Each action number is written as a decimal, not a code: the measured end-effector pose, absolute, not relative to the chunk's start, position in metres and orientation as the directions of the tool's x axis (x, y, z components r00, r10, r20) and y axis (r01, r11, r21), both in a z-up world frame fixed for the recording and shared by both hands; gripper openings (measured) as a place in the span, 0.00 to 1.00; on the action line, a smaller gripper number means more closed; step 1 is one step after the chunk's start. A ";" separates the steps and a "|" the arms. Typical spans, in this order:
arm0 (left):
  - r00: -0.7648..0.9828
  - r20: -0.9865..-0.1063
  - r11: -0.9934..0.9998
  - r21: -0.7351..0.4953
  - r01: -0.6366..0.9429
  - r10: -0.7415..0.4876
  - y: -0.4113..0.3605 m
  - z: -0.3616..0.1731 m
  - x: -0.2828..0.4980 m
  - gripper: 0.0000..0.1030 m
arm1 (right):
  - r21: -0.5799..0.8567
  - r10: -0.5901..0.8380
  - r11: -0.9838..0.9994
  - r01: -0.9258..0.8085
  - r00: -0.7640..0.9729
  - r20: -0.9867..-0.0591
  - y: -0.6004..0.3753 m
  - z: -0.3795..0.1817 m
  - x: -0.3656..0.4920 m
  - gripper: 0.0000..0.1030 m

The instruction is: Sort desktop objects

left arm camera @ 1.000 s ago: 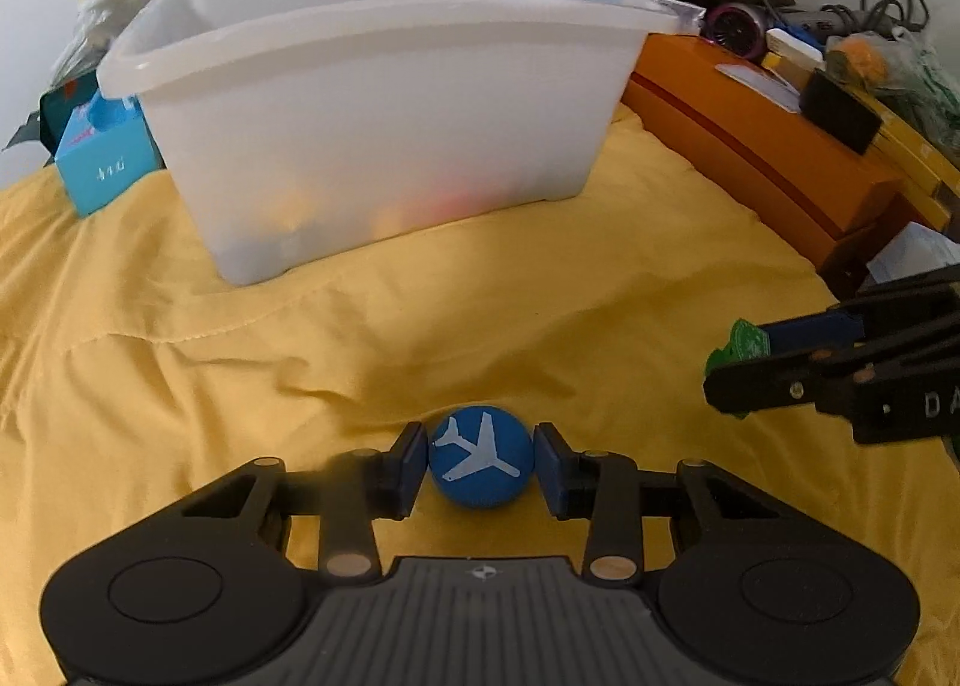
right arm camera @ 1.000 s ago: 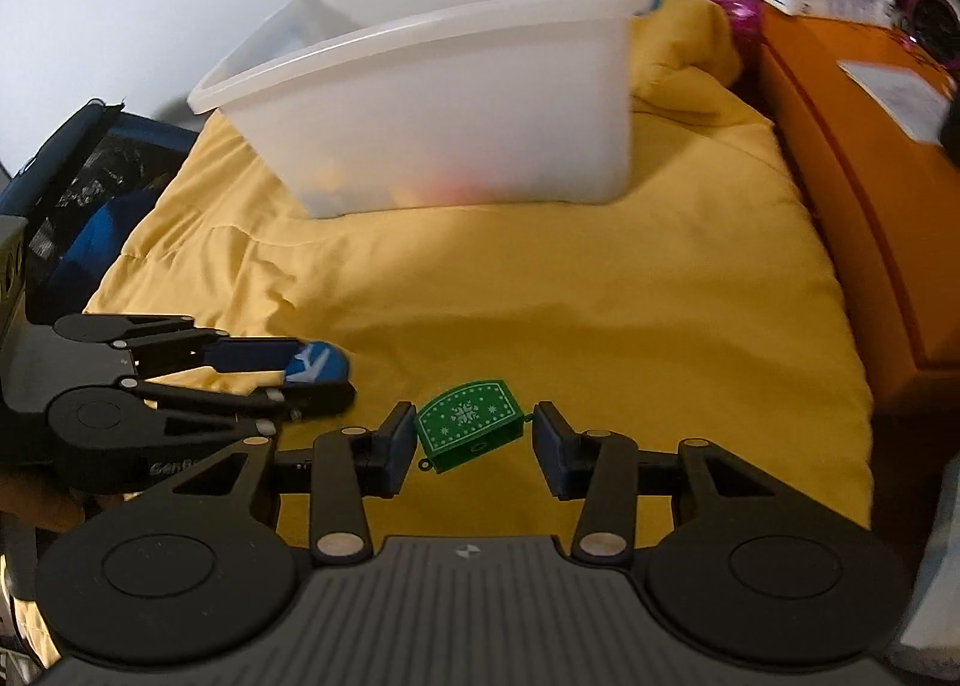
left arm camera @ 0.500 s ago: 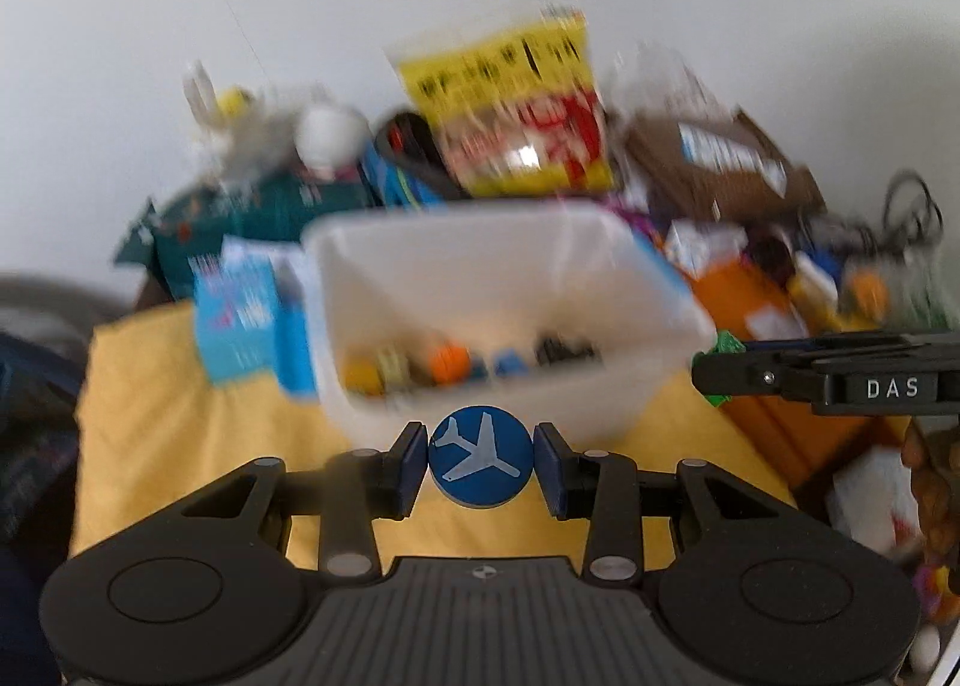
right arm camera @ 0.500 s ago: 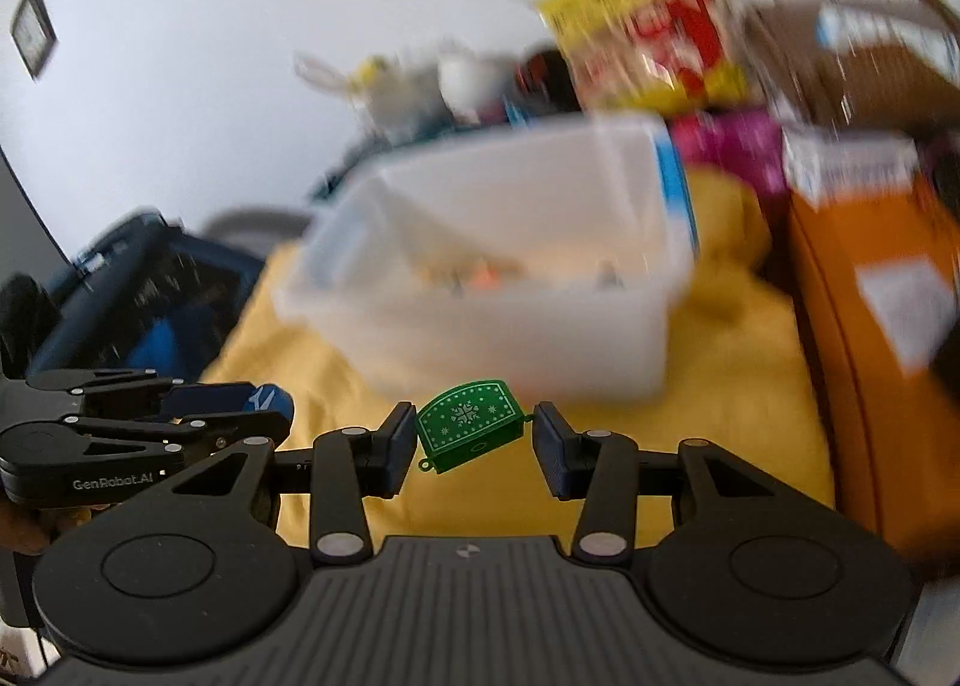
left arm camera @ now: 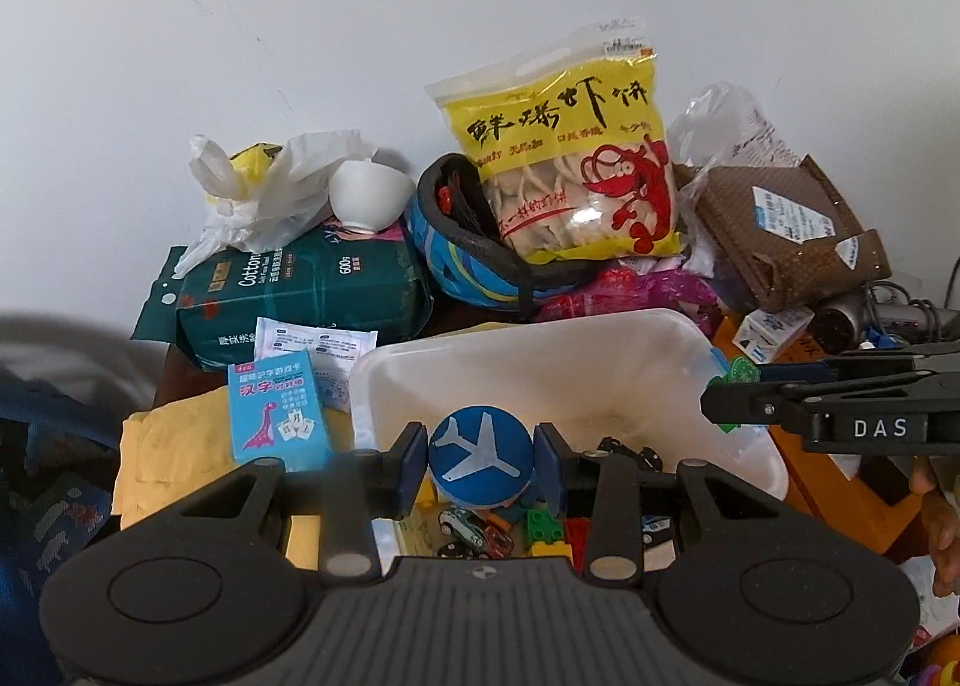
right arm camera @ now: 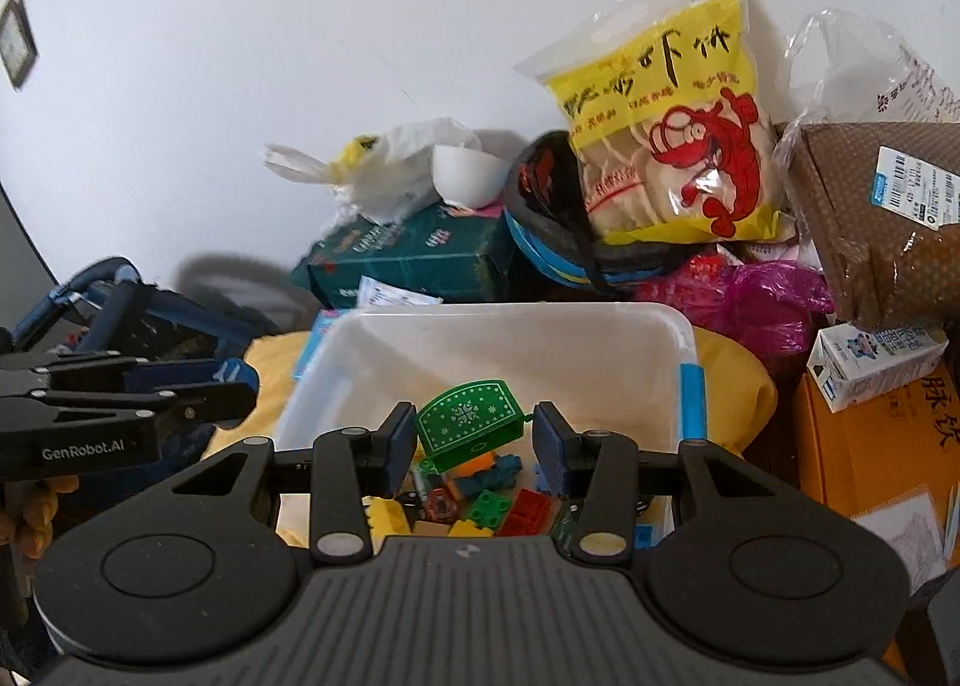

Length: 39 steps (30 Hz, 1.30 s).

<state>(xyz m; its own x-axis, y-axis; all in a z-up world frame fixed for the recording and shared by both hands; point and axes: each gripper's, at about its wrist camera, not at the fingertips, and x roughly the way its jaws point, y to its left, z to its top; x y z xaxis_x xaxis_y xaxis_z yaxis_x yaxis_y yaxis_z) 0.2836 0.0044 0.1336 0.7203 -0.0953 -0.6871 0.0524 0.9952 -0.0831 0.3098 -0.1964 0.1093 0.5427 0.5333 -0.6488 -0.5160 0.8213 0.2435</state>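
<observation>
My left gripper is shut on a blue round disc with a white airplane and holds it above the near end of the white plastic bin. My right gripper is shut on a small green patterned piece and holds it over the same bin. The bin holds several small toys and bricks. Each gripper shows in the other's view: the right one at the right edge, the left one at the left edge.
Behind the bin is a pile: a yellow shrimp-cracker bag, a dark green cotton pack, a helmet, a brown parcel. A blue card box lies on the yellow cloth. An orange box stands right.
Both grippers have risen from the yellow cloth with their objects and moved forward. They now hang above the open bin, and its inside shows.
</observation>
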 end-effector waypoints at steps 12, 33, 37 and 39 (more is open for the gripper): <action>0.597 -0.801 0.999 -0.039 0.014 -0.040 -0.001 0.107 0.318 0.75 | 0.208 0.447 0.865 -0.457 0.513 -0.733 -0.188 0.091 0.342 0.82; 0.486 -0.874 0.999 -0.033 -0.008 -0.025 0.002 0.100 0.357 0.84 | 0.145 0.368 0.874 -0.463 0.438 -0.820 -0.172 0.077 0.360 1.00; 0.477 -0.879 1.000 -0.027 -0.004 -0.022 0.000 0.097 0.361 0.84 | 0.141 0.362 0.876 -0.461 0.438 -0.823 -0.172 0.075 0.361 1.00; 0.474 -0.881 1.000 -0.025 -0.002 -0.021 -0.001 0.095 0.362 0.84 | 0.146 0.364 0.877 -0.457 0.436 -0.823 -0.172 0.074 0.361 1.00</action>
<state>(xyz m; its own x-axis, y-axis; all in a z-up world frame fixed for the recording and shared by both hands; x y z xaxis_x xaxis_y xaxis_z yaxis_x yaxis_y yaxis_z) 0.3622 -0.0010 0.0953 0.4735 -0.0208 -0.8805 -0.0019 0.9997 -0.0246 0.3613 -0.1721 0.0738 0.4355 0.3642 -0.8232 -0.4572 0.8773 0.1463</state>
